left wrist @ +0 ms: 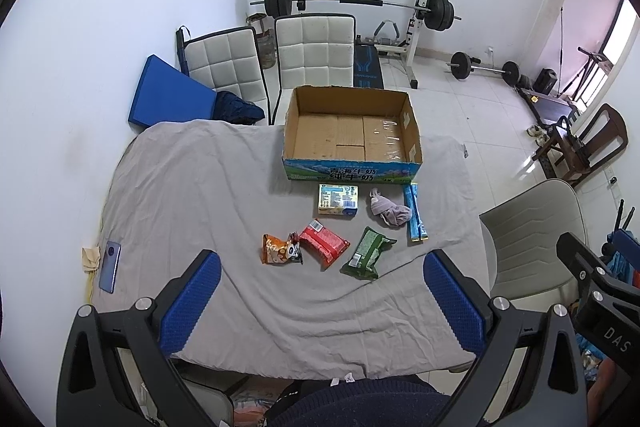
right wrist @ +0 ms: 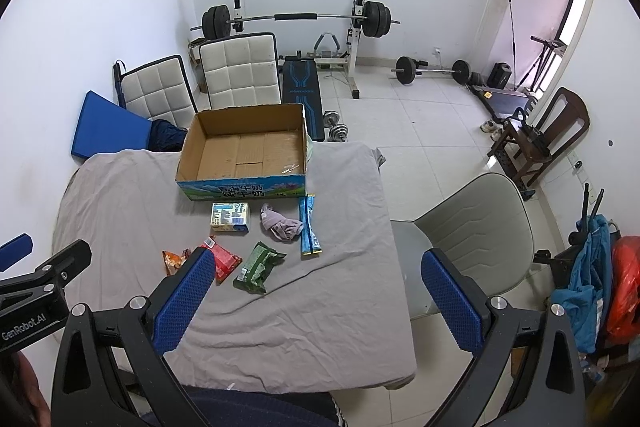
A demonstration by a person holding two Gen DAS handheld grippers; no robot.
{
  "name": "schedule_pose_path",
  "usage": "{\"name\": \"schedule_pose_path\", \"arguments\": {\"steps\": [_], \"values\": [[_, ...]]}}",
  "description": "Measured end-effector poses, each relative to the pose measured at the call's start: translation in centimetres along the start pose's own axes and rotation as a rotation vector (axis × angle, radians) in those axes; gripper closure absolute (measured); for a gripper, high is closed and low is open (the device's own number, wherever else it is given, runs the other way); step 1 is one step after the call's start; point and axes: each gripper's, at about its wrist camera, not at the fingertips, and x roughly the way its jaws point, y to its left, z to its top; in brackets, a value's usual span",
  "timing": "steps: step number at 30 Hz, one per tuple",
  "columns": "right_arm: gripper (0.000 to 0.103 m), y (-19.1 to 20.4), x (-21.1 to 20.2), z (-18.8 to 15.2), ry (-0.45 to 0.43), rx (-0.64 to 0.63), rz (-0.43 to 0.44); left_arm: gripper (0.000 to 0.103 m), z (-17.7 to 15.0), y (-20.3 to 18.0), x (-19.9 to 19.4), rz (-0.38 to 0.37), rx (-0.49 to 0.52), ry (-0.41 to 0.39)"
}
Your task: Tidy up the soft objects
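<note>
With both grippers' jaws wide apart and empty, the crumpled grey cloth bundle could snag the table's wrinkled grey sheet when pinched.

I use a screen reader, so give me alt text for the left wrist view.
Open left gripper above a grey-sheeted table; six items lie before an empty cardboard box: orange, red, green packets, tissue pack, crumpled cloth, blue sachets.

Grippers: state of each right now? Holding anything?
Left gripper: open, holding nothing, above the grey cloth.
Right gripper: open, holding nothing.
</note>
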Motion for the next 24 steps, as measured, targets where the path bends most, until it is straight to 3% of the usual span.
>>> {"name": "schedule_pose_path", "arguments": {"steps": [24], "values": [[0.000, 0.4, 1.5, 0.4, 0.018, -0.002, 0.022, 0.000, -0.3, 0.2, 0.5, -0.005, -0.003, -0.006]]}}
